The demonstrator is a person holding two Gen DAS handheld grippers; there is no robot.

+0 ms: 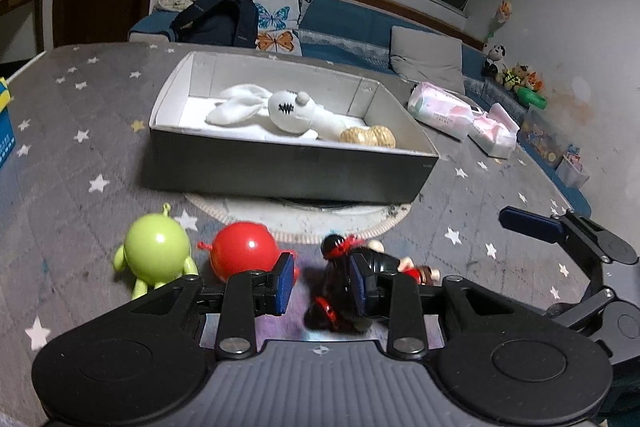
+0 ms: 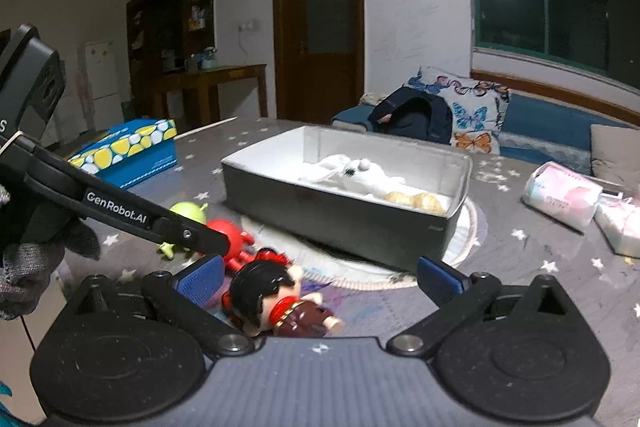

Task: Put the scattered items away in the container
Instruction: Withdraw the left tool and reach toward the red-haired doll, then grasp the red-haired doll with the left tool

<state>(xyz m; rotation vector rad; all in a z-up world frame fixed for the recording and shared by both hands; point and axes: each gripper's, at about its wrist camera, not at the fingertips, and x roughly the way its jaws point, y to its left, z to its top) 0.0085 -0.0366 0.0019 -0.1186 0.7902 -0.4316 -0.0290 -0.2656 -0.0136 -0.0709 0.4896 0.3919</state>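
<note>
A grey open box holds a white plush rabbit and a tan peanut-shaped toy. In front of it on the starred mat lie a green alien figure, a red round figure and a dark-haired doll in red and brown. My left gripper is open low over the doll; a gap shows beside its left pad. My right gripper stands wide open, with the doll lying between its fingers near the left one.
A round white mat lies under the box. Pink tissue packs sit to the right, a blue patterned tissue box to the left. A sofa with butterfly pillows and a dark backpack runs behind. A gloved hand holds the left gripper.
</note>
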